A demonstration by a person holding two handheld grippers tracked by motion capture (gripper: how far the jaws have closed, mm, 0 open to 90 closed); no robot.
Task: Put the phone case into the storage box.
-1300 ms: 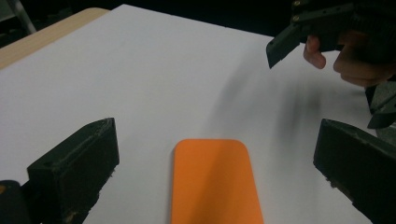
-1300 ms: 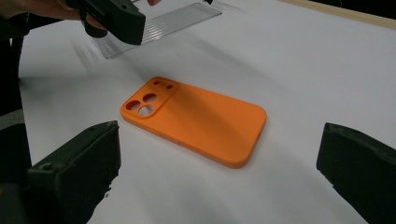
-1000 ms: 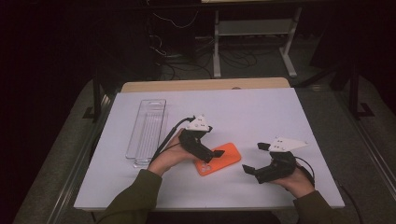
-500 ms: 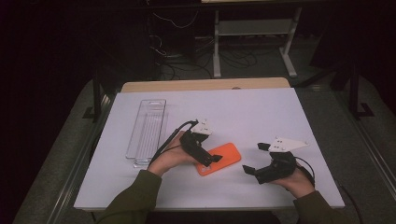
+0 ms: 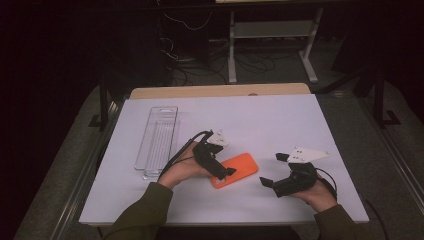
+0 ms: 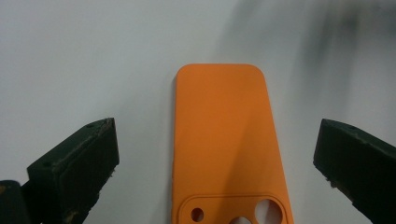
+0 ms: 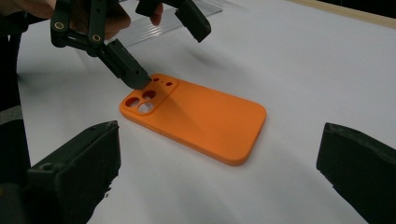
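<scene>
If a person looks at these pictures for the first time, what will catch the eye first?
First the bright orange phone case, lying flat with its back up on the white table, near the front middle. Next the left claw, open and poised over the case's camera end, and the right claw, open too, just right of the case. A clear plastic tray lies at the left.

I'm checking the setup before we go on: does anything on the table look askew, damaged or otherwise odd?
Nothing stands out. The orange phone case lies flat, intact, camera cutouts toward the open left tongs. The clear tray sits straight on the table.
</scene>
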